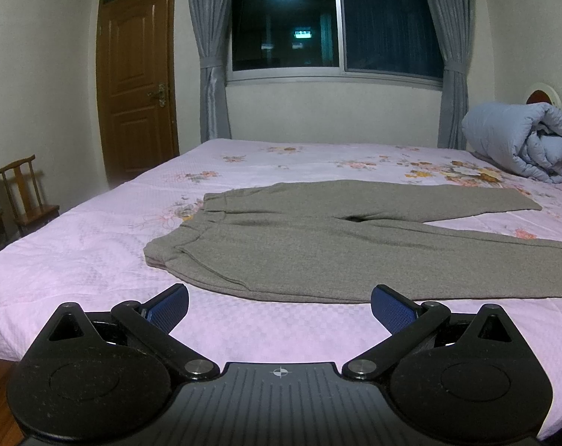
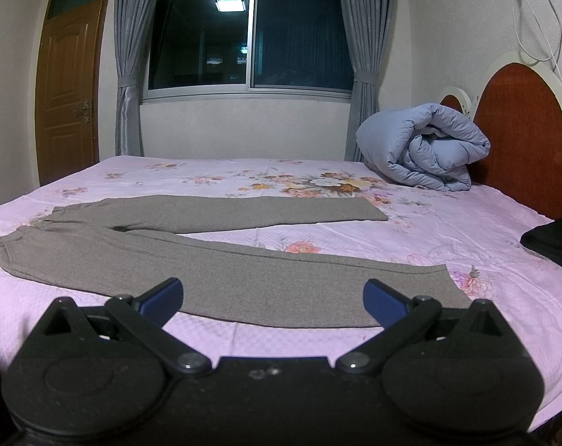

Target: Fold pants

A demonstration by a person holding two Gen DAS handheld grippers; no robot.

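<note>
Grey pants [image 1: 318,245] lie flat on the pink floral bed sheet [image 1: 95,256], waistband to the left, both legs spread apart to the right. In the right wrist view the pants [image 2: 206,260] show both leg ends, the near one by my right finger. My left gripper [image 1: 279,306] is open and empty, just above the sheet in front of the near edge of the pants by the waist and hip. My right gripper [image 2: 273,299] is open and empty, its fingers over the near leg's edge.
A rolled light-blue duvet [image 2: 426,148] lies at the headboard [image 2: 519,130] on the right. A dark cloth [image 2: 552,245] lies at the bed's right edge. A wooden chair [image 1: 26,193] and a door [image 1: 135,85] stand at the left, a window [image 1: 333,22] behind.
</note>
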